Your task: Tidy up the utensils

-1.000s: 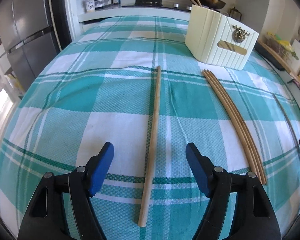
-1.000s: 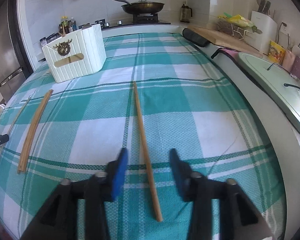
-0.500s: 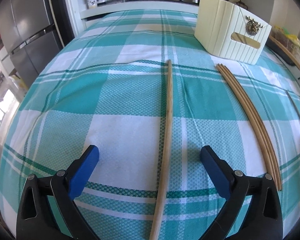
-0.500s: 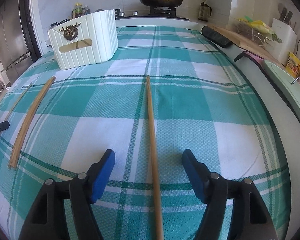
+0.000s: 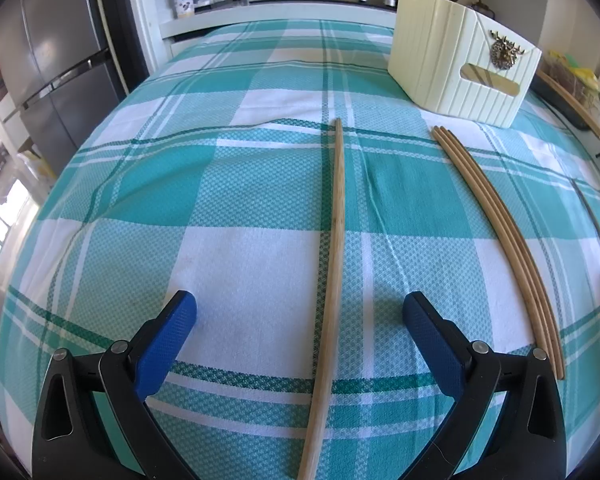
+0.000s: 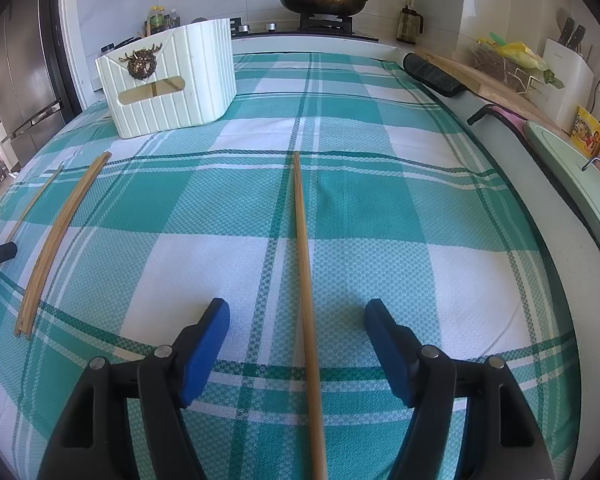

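Two open grippers, left gripper (image 5: 300,312) and right gripper (image 6: 297,316), each straddling chopstick (image 5: 334,264)

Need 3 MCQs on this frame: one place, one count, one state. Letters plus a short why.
1. Where is the cream basket relative to the bundle of chopsticks?
A. beyond its far end
B. on top of it
C. nearer the camera

2. How many chopsticks lie side by side in the bundle?
A. one
B. three
C. six

3. State of the left tool around the single chopstick?
A. shut on it
B. open, straddling it
C. lifting it

Key: A, the basket stands past the bundle's tips; B, three tips show; B, both pads stand clear of the stick on the cloth.
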### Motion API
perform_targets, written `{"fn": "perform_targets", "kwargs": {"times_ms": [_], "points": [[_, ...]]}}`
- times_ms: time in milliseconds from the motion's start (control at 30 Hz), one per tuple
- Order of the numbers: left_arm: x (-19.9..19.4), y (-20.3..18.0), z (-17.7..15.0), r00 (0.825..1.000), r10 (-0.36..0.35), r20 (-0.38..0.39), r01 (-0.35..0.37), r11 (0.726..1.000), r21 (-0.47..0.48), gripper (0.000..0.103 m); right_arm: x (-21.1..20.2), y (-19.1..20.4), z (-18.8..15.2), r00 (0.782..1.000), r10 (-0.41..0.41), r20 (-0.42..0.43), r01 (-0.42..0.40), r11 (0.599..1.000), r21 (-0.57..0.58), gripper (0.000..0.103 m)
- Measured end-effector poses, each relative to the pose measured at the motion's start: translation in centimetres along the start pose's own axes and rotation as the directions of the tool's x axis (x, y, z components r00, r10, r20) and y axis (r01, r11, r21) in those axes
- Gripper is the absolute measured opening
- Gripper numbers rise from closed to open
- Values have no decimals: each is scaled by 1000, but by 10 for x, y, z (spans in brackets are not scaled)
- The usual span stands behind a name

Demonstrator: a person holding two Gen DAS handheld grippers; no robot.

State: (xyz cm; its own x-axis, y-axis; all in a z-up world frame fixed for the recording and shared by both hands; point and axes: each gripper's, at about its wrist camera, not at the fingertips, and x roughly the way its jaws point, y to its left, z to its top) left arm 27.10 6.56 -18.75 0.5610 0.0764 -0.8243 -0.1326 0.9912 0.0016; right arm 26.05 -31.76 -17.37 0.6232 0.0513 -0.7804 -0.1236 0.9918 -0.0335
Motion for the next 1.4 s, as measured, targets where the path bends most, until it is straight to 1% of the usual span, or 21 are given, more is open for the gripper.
{"fn": "perform_targets", "kwargs": {"times_ms": [267, 333, 400, 467, 533, 633, 767, 867, 933, 967, 1033, 1100, 1133, 1167, 1200, 1233, 1267, 1300, 1333, 1367, 1400], "points": [[-1, 1, -1, 1000, -7, -8, 7, 1000, -2, 102, 0, 0, 0, 1000, 1, 0, -1, 1000, 1, 72], [-3, 0, -1, 999, -20, -24, 21, 1000, 12, 102, 0, 0, 0, 1000, 1, -1, -1, 1000, 1, 72], [-5, 1, 2, 997, -57, -45, 58, 998, 26, 102, 0, -1, 1, 1000, 5, -7, -5, 1000, 1, 72], [-10, 6, 7, 995, -91, -46, 92, 996, 21, 102, -1, -1, 3, 999, 5, -36, -6, 1000, -12, 72], [-14, 12, 14, 993, -111, -43, 112, 994, 16, 102, -2, -5, 6, 997, 27, -79, -27, 1000, -6, 72], [-11, 15, 26, 991, -117, -60, 119, 992, 34, 102, -3, -13, 12, 990, 79, -117, -78, 997, 8, 72], [1, 10, 42, 987, -133, -93, 141, 987, 83, 101, 2, -22, 26, 983, 105, -151, -103, 994, 19, 72], [15, 4, 54, 986, -118, -121, 132, 985, 112, 99, 12, -27, 40, 976, 130, -174, -129, 991, 21, 72], [23, 1, 60, 985, -96, -143, 114, 986, 125, 93, 21, -27, 49, 975, 123, -188, -123, 992, 12, 71], [29, -2, 64, 984, -85, -158, 108, 984, 139, 92, 26, -27, 54, 974, 117, -194, -118, 993, 7, 70], [36, -6, 72, 983, -63, -172, 92, 981, 169, 87, 36, -24, 65, 972, 113, -205, -116, 993, -6, 65], [43, -11, 80, 983, -42, -180, 78, 977, 199, 85, 48, -19, 79, 968, 107, -227, -116, 993, -24, 63], [46, -12, 85, 982, -43, -186, 82, 975, 205, 83, 54, -16, 86, 968, 98, -232, -108, 994, -32, 60], [49, -12, 91, 980, -45, -193, 85, 975, 206, 81, 59, -15, 92, 966, 96, -242, -108, 993, -36, 54], [52, -13, 97, 979, -43, -199, 84, 976, 201, 71, 65, -13, 100, 965, 87, -247, -99, 994, -37, 53], [55, -13, 102, 977, -55, -205, 95, 977, 191, 59, 70, -12, 106, 965, 83, -250, -94, 995, -32, 41], [57, -14, 107, 974, -75, -214, 114, 978, 176, 49, 75, -12, 111, 964, 74, -254, -84, 996, -27, 29], [58, -15, 111, 973, -84, -214, 121, 978, 167, 27, 78, -12, 116, 964, 58, -258, -67, 997, -27, 24], [58, -18, 113, 974, -83, -213, 120, 978, 169, 5, 80, -12, 121, 964, 51, -260, -60, 998, -26, 9], [58, -20, 114, 973, -87, -212, 124, 977, 172, 5, 83, -12, 124, 961, 69, -267, -75, 997, -13, 6], [56, -22, 113, 976, -86, -200, 121, 978, 172, 5, 84, -12, 126, 960, 91, -265, -92, 996, 7, 6]]}}
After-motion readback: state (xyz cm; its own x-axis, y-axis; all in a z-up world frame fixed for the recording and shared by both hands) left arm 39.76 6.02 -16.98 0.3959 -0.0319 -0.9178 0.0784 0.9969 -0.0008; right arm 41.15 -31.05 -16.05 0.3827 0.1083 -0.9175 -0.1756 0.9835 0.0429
